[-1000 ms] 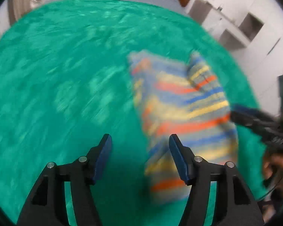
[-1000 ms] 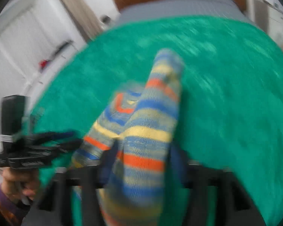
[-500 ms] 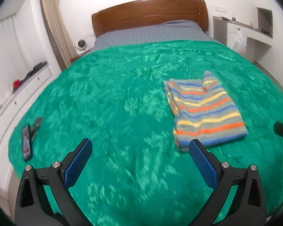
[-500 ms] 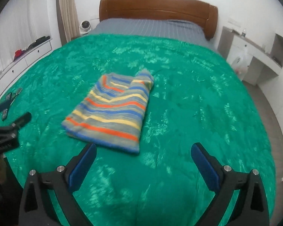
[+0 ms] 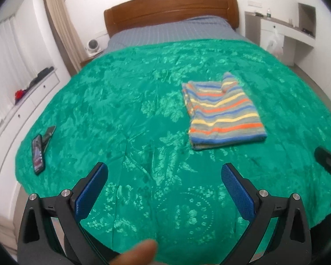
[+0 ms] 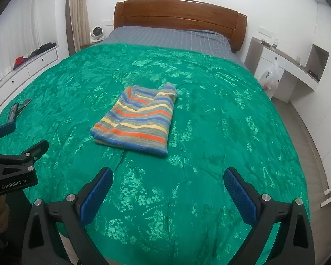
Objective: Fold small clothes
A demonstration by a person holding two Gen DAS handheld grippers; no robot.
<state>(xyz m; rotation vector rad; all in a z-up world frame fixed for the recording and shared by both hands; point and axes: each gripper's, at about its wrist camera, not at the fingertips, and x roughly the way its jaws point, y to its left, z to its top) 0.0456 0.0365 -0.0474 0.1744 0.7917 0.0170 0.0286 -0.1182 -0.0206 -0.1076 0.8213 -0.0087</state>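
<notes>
A small striped garment [image 5: 222, 112], blue, orange, yellow and grey, lies folded flat on the green bedspread [image 5: 130, 114]. It also shows in the right wrist view [image 6: 139, 119] near the bed's middle. My left gripper [image 5: 164, 176] is open and empty, held back near the foot of the bed, well short of the garment. My right gripper [image 6: 167, 181] is open and empty, also back near the foot. The left gripper shows at the left edge of the right wrist view [image 6: 15, 154].
A phone [image 5: 37, 154] and a dark small object [image 5: 48, 133] lie at the bedspread's left edge. A wooden headboard [image 6: 178, 19] and grey sheet are at the far end. White drawers [image 5: 22, 110] run along the left, a white desk [image 6: 286, 66] on the right.
Both grippers let go of the garment, opened wide and pulled back toward the foot of the bed. The garment now lies folded on the bedspread.
</notes>
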